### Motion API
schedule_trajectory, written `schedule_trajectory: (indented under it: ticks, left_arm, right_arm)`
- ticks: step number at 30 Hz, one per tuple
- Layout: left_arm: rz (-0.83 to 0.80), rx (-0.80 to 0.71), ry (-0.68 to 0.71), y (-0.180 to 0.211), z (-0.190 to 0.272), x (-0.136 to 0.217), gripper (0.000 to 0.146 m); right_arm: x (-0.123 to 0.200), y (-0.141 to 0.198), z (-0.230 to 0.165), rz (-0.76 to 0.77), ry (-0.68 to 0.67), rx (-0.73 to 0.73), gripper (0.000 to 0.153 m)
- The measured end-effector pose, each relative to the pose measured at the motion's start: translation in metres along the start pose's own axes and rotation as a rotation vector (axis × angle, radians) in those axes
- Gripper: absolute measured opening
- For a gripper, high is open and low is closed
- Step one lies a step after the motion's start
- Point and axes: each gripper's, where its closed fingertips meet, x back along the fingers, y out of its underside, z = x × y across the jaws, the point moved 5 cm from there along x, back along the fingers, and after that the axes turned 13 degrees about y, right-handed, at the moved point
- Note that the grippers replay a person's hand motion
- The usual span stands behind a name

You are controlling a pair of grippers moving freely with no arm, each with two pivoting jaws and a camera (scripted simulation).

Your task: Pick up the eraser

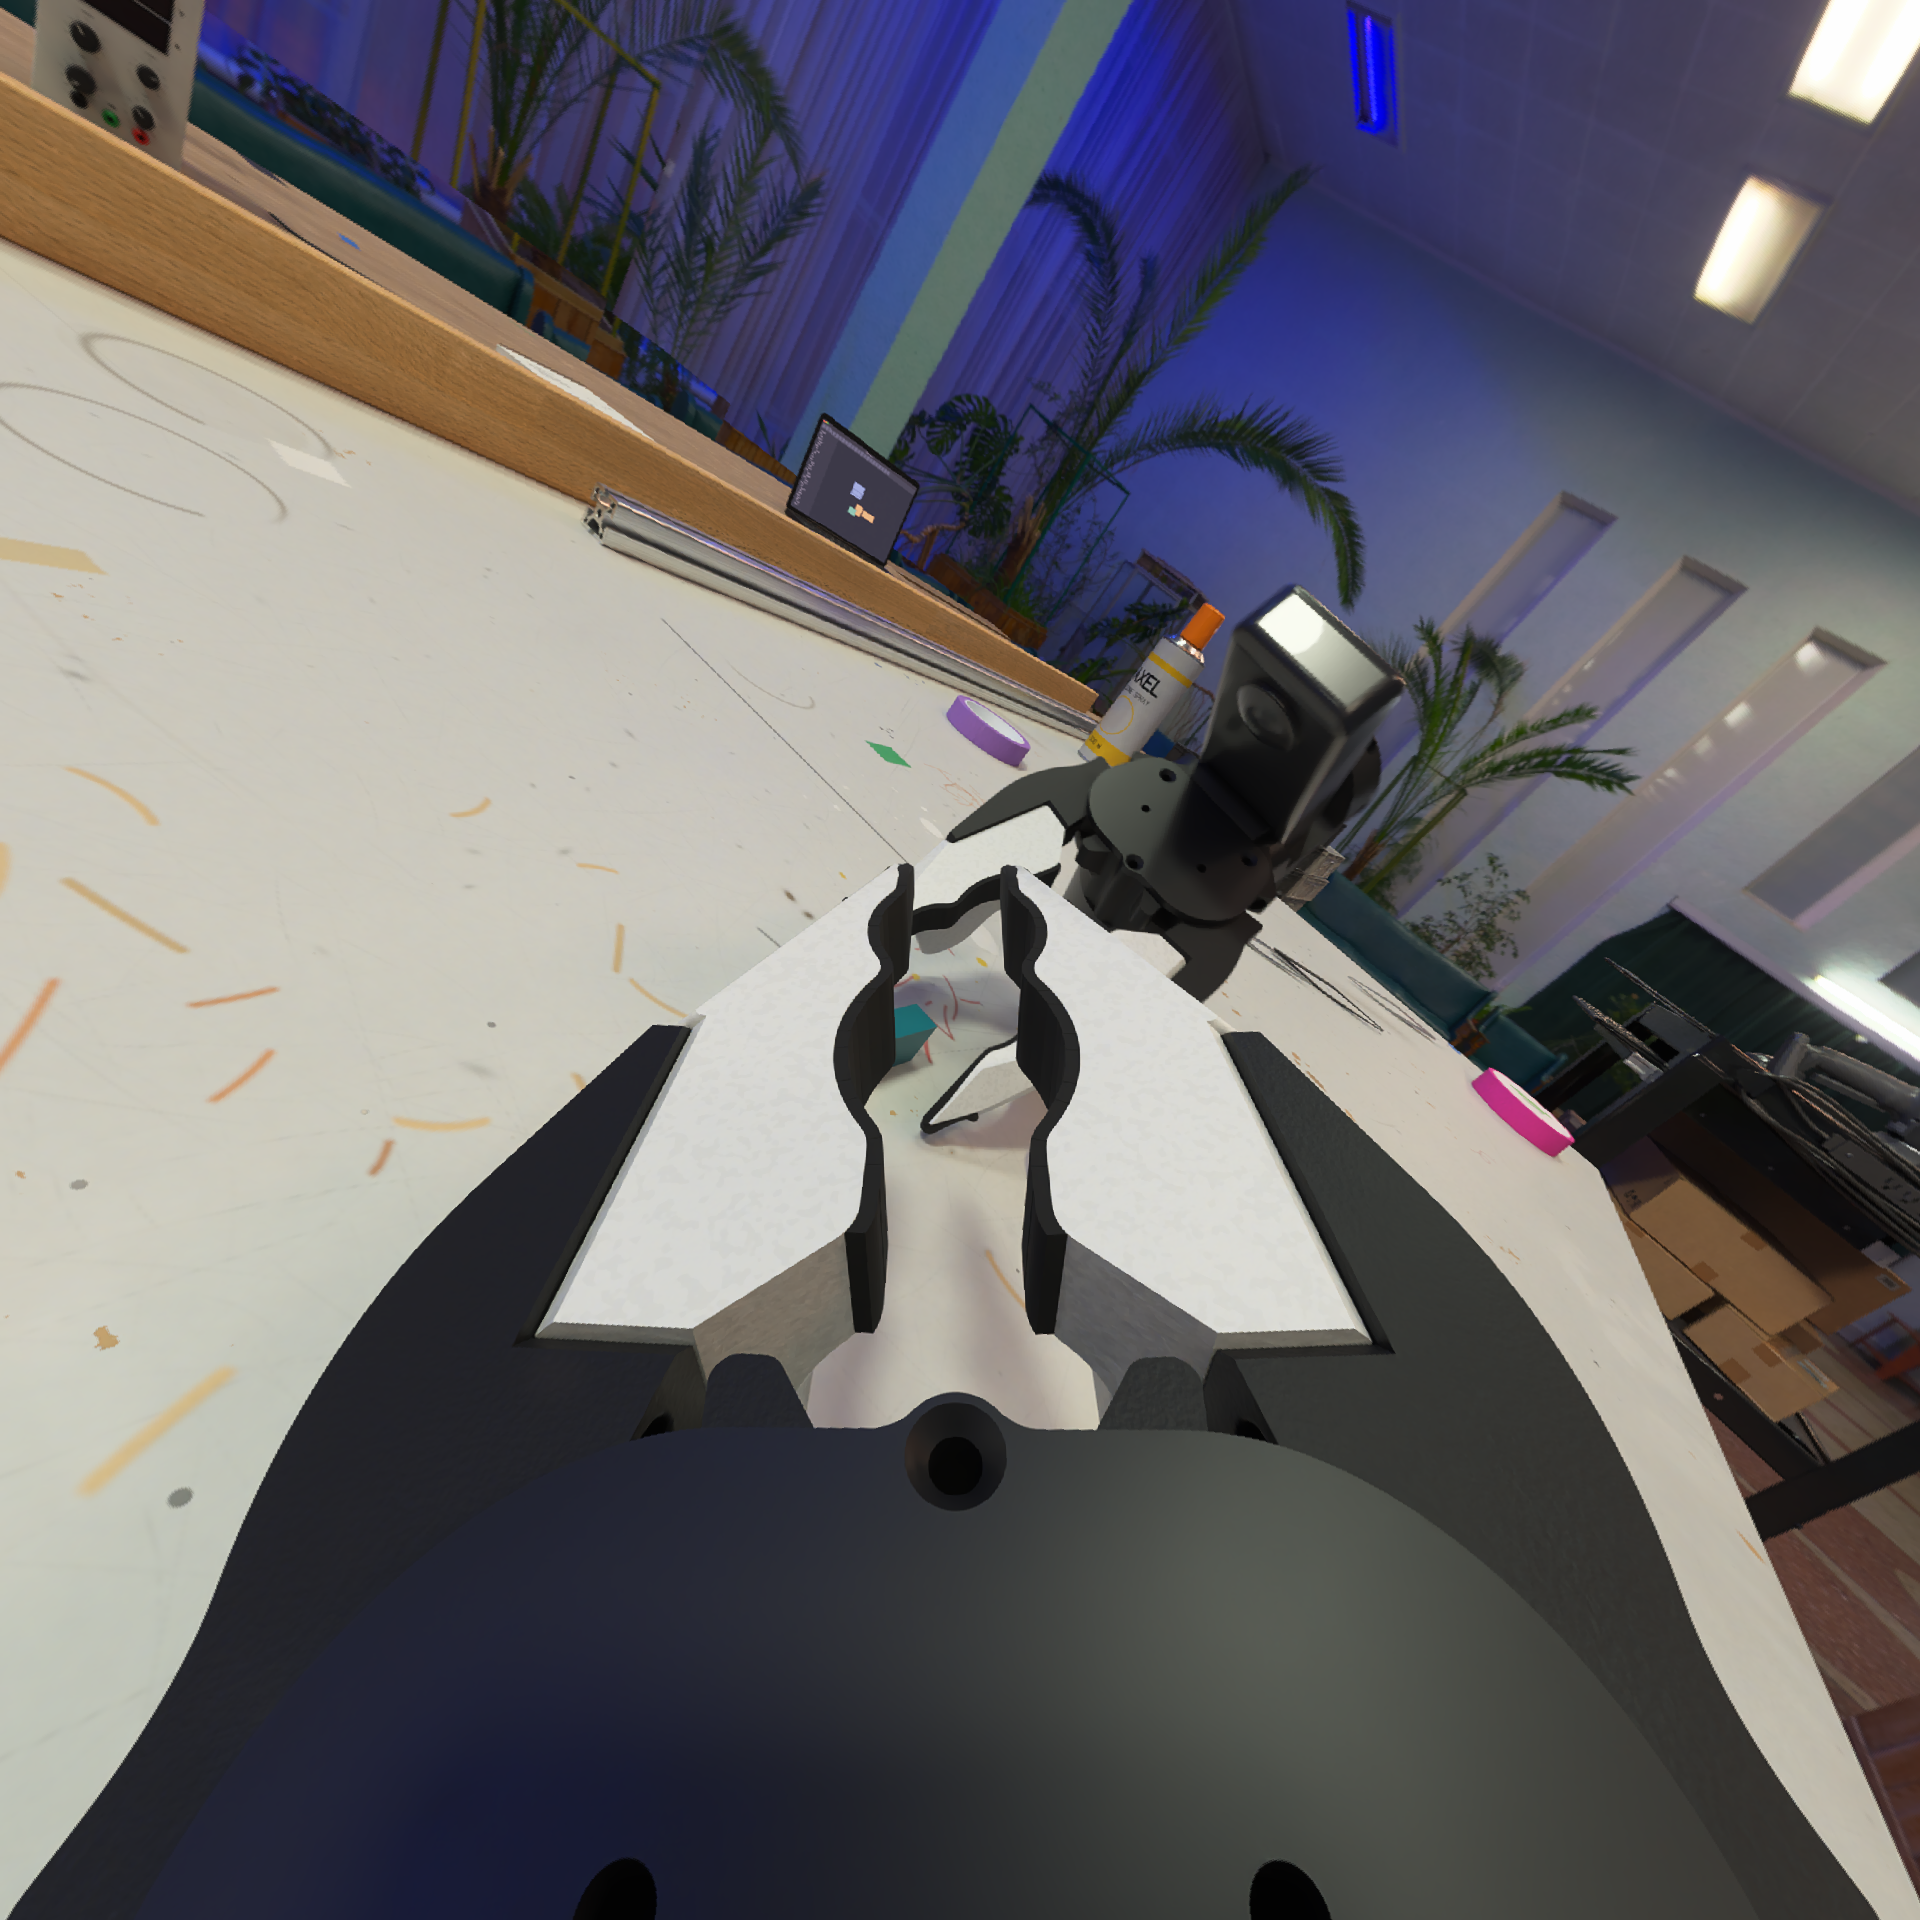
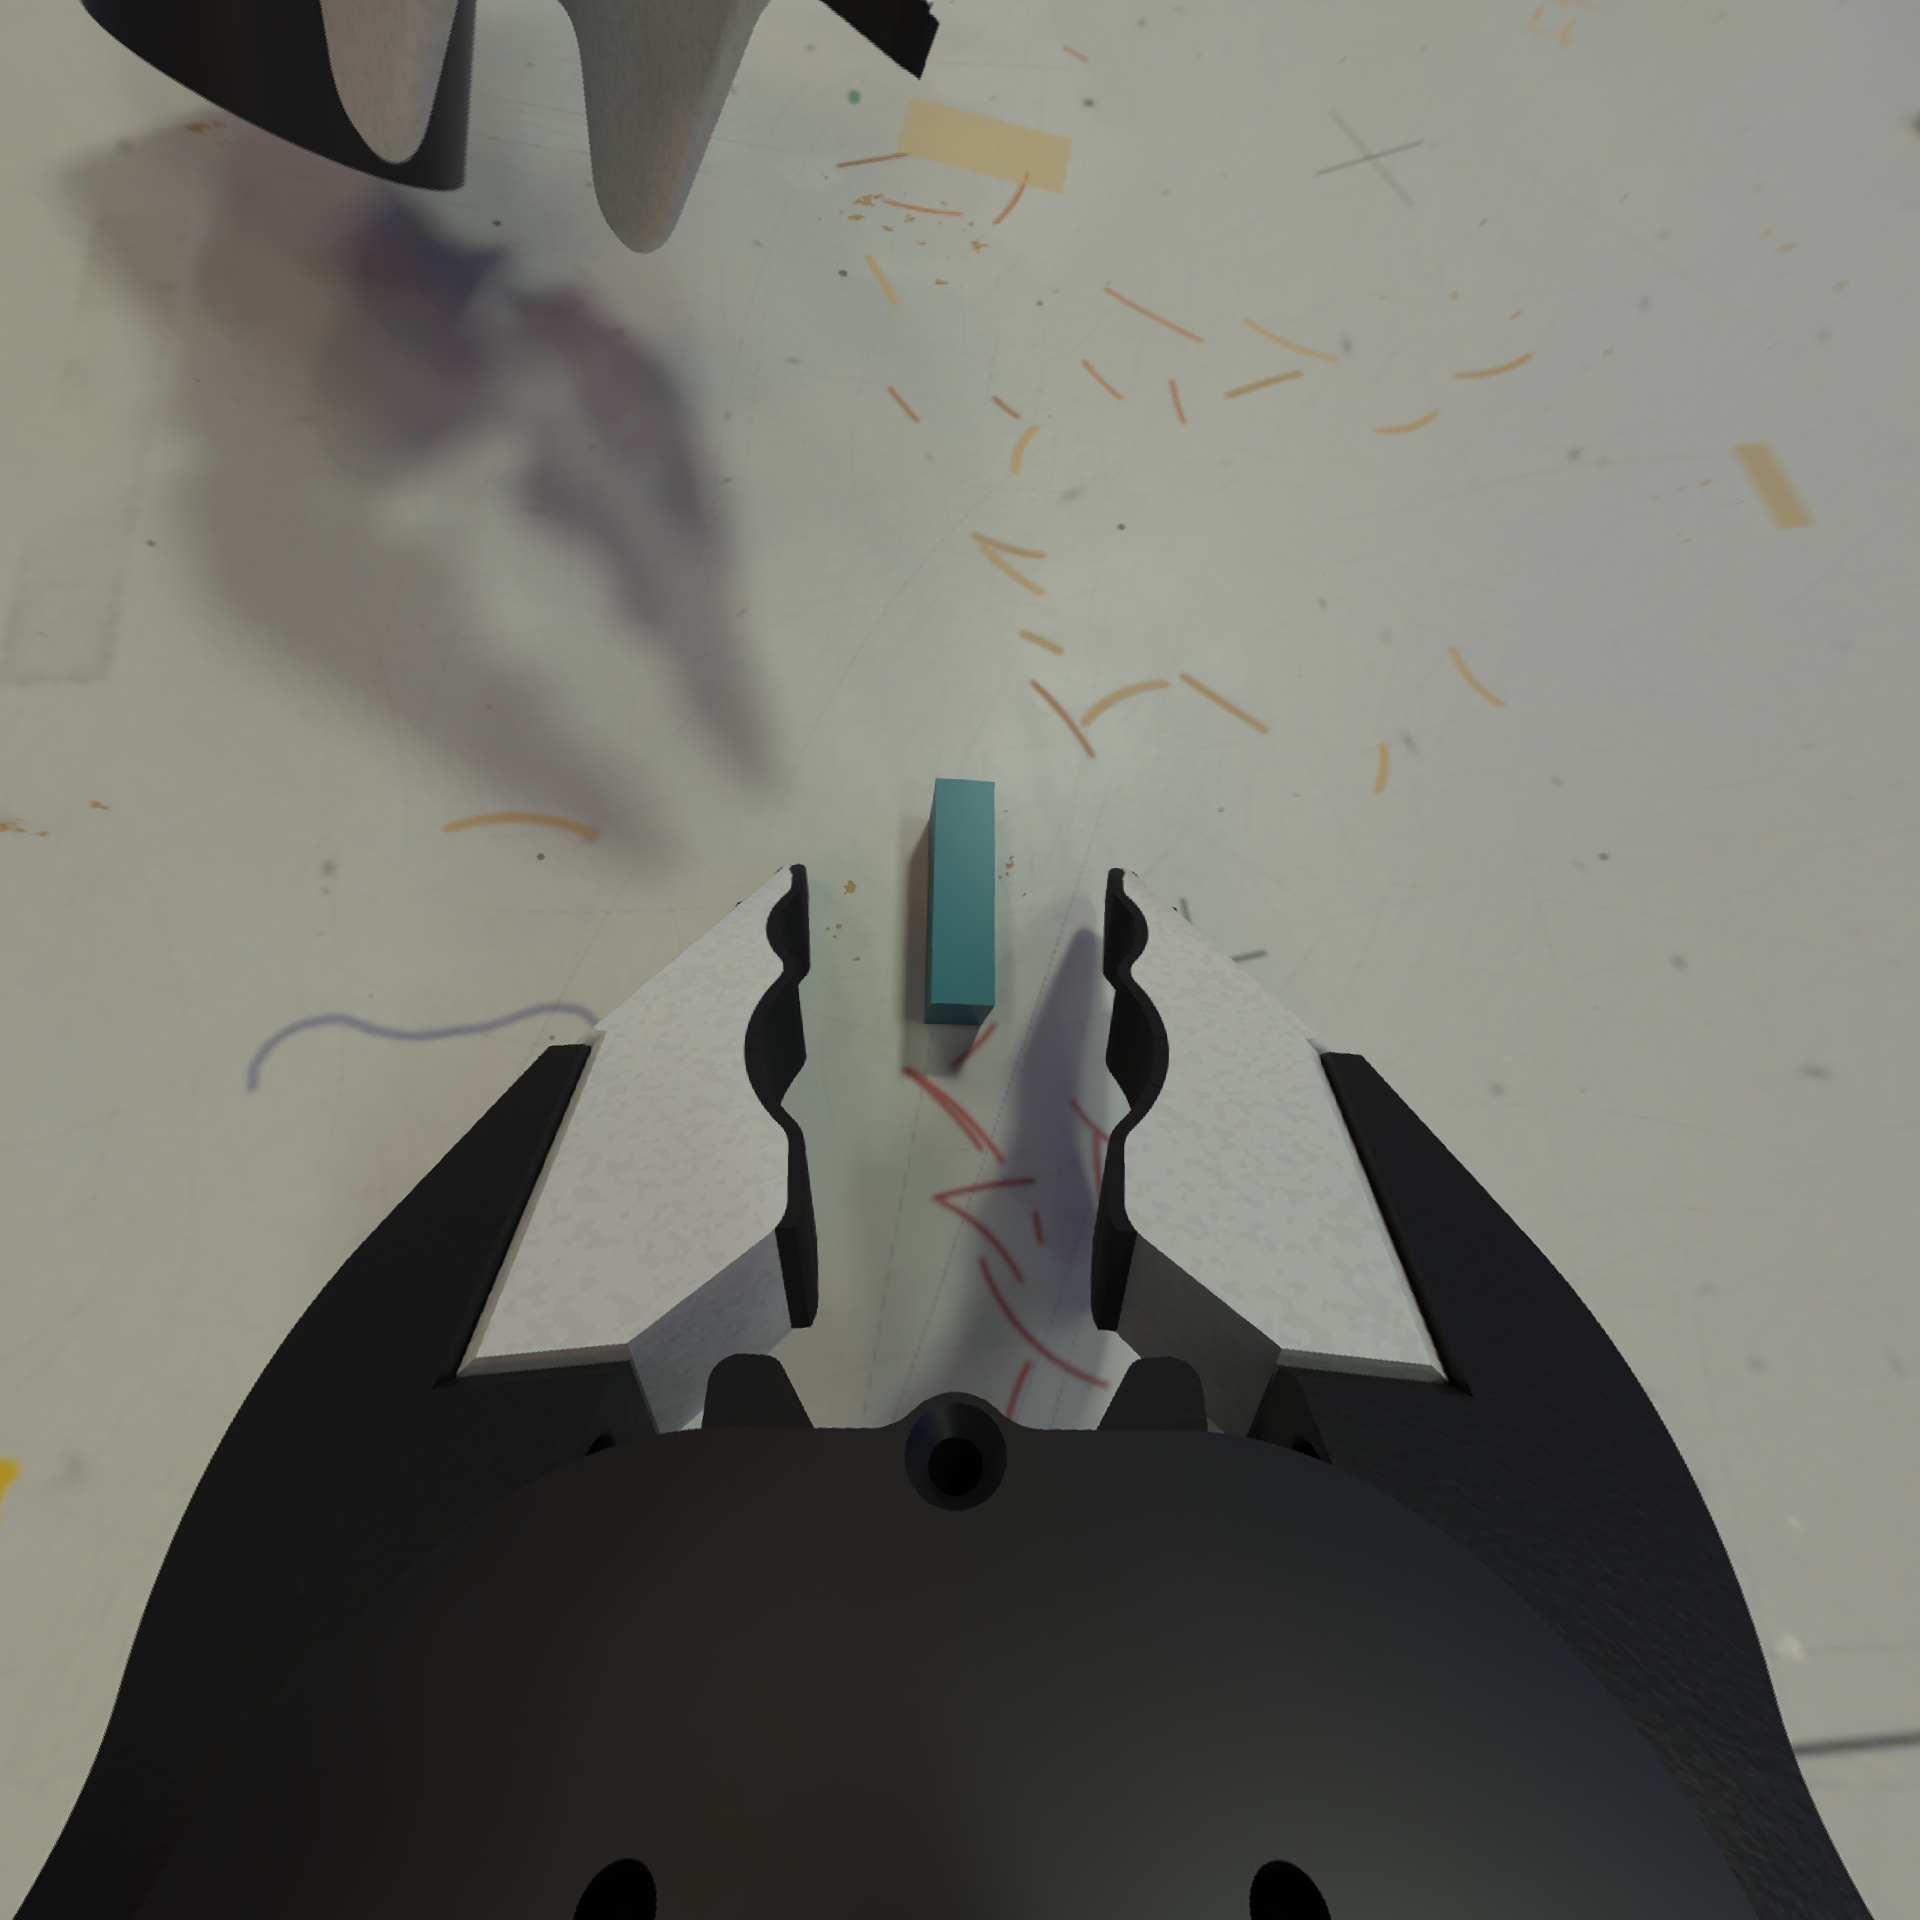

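Note:
A small teal eraser (image 2: pixel 961 904) lies flat on the white table (image 2: pixel 1455 935), lengthwise between my right gripper's fingertips. My right gripper (image 2: pixel 956 875) is open, points down at the table and stands above the eraser, one finger on each side, not touching it. My left gripper (image 1: pixel 956 878) is low over the table, its jaws a narrow gap apart and empty. Through that gap a corner of the eraser (image 1: pixel 912 1031) shows. The right gripper (image 1: pixel 1091 894) stands just beyond the left fingertips. The left gripper's fingers (image 2: pixel 644 156) show at the top left of the right wrist view.
A purple tape roll (image 1: pixel 987 730), a spray can (image 1: pixel 1153 691) and an aluminium rail (image 1: pixel 831 613) lie beyond the grippers. A magenta tape roll (image 1: pixel 1522 1112) sits near the table's right edge. A laptop (image 1: pixel 852 488) stands on the wooden bench (image 1: pixel 416 353) behind.

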Motion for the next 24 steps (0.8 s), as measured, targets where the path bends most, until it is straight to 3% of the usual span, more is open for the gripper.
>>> schedule_trajectory:
  ticks: [4,9,19,24]
  left_arm:
    - [-0.035,0.015,0.035,0.004,-0.002,-0.006,0.018]
    - [-0.109,-0.022,0.055,0.007,-0.004,-0.019,0.018]
    - [-0.108,-0.006,0.103,-0.006,-0.023,-0.035,0.021]
    - [-0.066,0.005,0.115,-0.014,-0.034,-0.046,0.034]
  right_arm:
    - [-0.003,0.001,0.003,-0.032,-0.077,-0.069,0.046]
    - [-0.003,0.001,0.004,-0.030,-0.029,-0.054,0.011]
    - [0.007,0.013,0.017,-0.055,0.113,-0.111,0.011]
    - [0.006,0.014,0.022,-0.061,0.184,-0.097,0.011]
